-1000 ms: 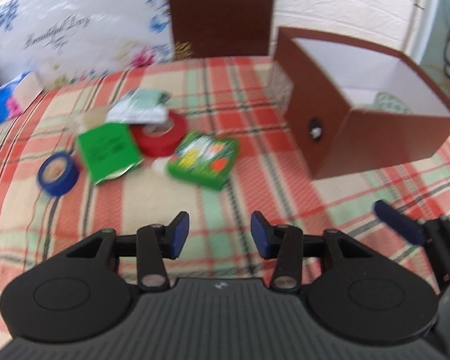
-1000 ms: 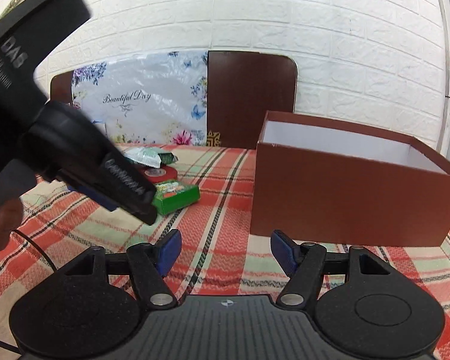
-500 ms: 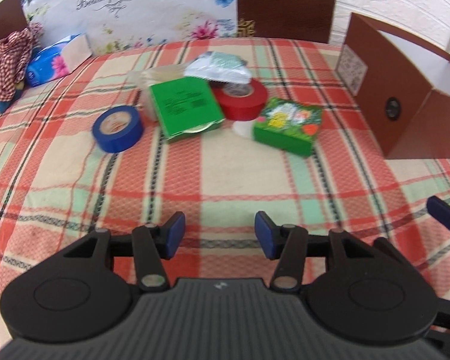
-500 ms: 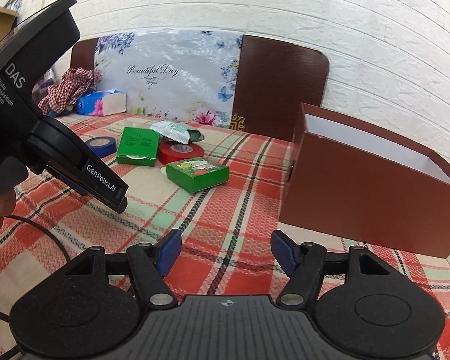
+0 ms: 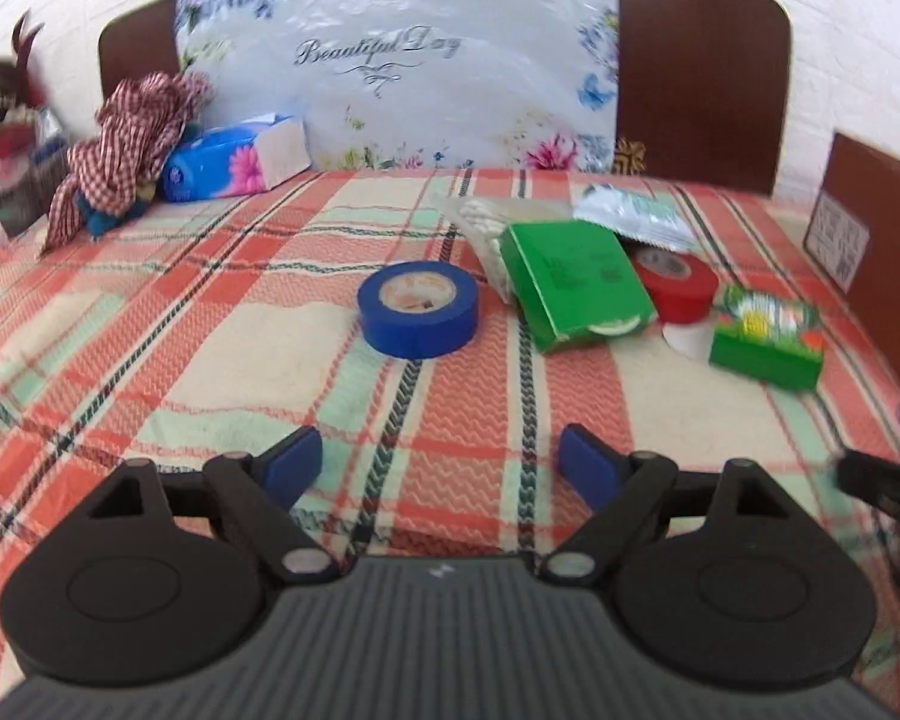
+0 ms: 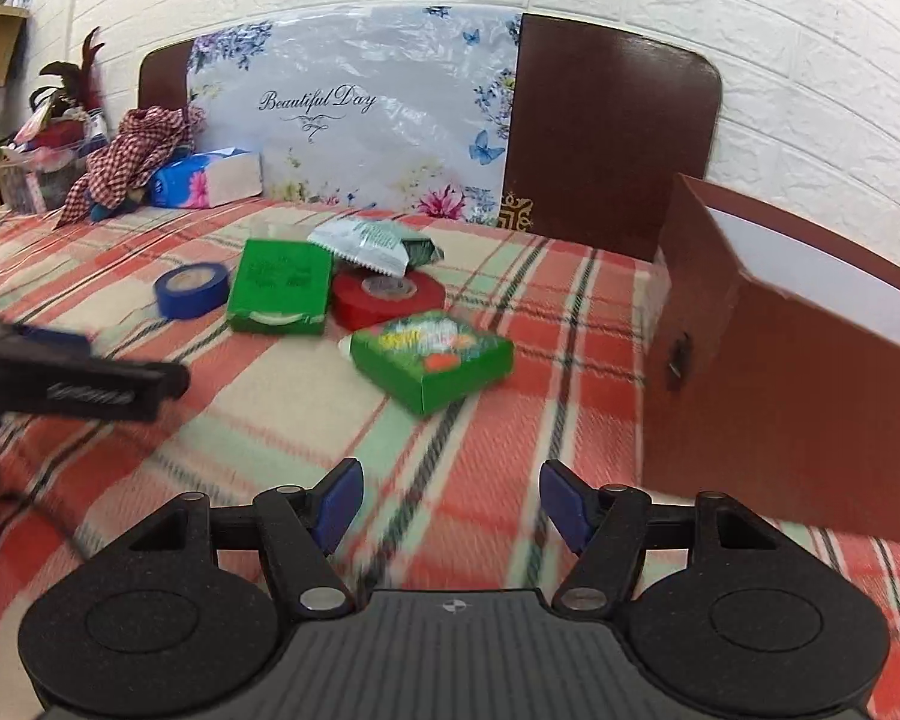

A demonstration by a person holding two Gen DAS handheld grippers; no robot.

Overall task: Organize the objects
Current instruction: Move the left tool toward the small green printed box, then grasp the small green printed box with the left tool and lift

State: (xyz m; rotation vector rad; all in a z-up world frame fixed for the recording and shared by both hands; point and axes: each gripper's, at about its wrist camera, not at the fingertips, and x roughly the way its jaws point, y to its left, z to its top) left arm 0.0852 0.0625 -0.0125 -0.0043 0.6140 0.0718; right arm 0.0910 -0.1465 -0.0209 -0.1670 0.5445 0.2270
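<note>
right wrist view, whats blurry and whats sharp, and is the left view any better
Right wrist view: the left gripper is smeared by motion and the blanket near the fingers streaks, while the headboard is sharp. Left wrist view: softer overall, the blue tape legible, the right edge blurred; both bow from fisheye.

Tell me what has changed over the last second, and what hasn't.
The left gripper has swung left, away from the brown cardboard box, toward the blue tape roll, and its jaws have spread wider. The right gripper also turned left, toward the flowered green box. Nothing was gripped or released. The plain green box and red tape roll lie as before on the plaid cloth.
</note>
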